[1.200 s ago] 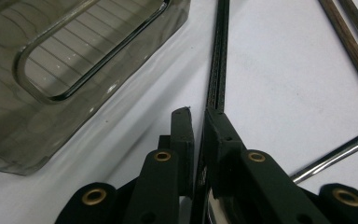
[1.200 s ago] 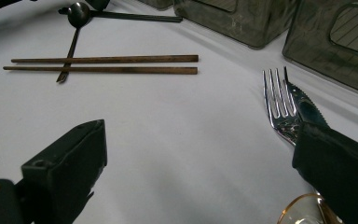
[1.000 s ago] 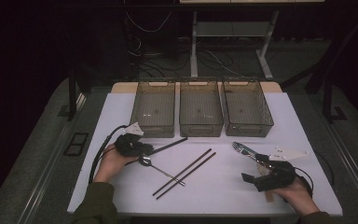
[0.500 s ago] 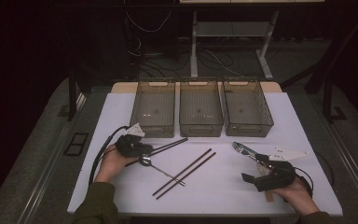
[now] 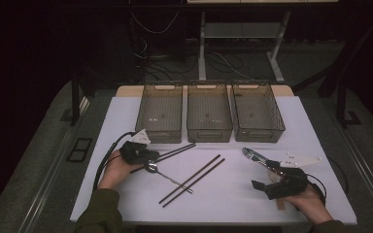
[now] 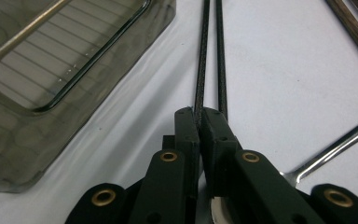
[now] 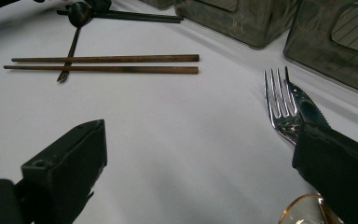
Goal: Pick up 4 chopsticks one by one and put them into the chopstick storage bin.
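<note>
From the high view, I saw my left gripper [image 5: 143, 154] on the near-left part of the white table [image 5: 320, 204], its jaws pinched on the near end of the black chopsticks [image 5: 177, 151]. The pair's long axis ran from the jaws off to the right and slightly away, toward the front of the middle bin [image 5: 209, 112], with the left bin [image 5: 160, 113] just beyond the gripper. A spoon [image 5: 167, 176] lay just near of the gripper, crossing toward the brown chopsticks [image 5: 193, 180], which lay apart to the right. My right gripper [image 5: 267, 175] sat well off at the near right by a fork [image 5: 253, 156], so the left hand was plainly the one to carry the pair. In the left gripper view, the jaws had just been closing and stood almost together, clamped on the black chopsticks [image 6: 209, 56], both sticks running straight ahead from the pads, the left bin [image 6: 51, 93] to one side. In the right gripper view, the jaws stood wide open with nothing between them, the fork [image 7: 282, 105] just beside one jaw.
</note>
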`<state>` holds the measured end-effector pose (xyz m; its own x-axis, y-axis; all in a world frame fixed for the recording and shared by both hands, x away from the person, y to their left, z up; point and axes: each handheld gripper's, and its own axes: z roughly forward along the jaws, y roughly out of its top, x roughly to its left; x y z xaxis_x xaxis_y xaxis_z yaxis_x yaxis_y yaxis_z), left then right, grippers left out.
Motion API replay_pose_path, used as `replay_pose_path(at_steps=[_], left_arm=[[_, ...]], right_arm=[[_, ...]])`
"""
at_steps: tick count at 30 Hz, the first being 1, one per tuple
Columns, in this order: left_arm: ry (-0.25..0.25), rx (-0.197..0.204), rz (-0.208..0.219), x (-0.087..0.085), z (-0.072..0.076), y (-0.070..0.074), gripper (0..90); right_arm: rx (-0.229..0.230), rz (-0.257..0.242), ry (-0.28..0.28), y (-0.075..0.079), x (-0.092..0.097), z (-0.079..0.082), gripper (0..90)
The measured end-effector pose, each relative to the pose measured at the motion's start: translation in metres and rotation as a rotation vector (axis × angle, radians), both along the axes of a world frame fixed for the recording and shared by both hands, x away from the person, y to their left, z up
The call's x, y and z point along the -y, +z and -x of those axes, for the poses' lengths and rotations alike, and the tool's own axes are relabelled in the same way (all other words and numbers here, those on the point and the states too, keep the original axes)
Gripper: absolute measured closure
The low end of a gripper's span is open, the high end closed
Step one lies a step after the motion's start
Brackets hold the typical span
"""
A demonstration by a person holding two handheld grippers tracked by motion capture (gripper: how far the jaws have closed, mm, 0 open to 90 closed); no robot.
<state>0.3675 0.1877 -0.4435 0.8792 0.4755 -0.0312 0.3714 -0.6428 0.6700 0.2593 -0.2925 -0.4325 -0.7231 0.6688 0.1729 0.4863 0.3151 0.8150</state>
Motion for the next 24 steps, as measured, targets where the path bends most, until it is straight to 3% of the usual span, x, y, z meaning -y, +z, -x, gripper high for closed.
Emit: replay_pose_path(at_steps=[5,12,24], left_arm=[[-0.025,0.008,-0.016,-0.001,0.000,0.001,85.6],[-0.022,0.012,-0.023,-0.004,0.000,0.004,85.6],[-0.002,0.005,0.044,-0.007,0.005,0.019,85.7]], right_arm=[[-0.004,-0.002,-0.003,0.000,0.000,0.000,3.2],[-0.001,-0.002,-0.002,0.000,0.000,0.000,3.2],[-0.001,-0.003,-0.003,0.000,0.000,0.000,3.2]])
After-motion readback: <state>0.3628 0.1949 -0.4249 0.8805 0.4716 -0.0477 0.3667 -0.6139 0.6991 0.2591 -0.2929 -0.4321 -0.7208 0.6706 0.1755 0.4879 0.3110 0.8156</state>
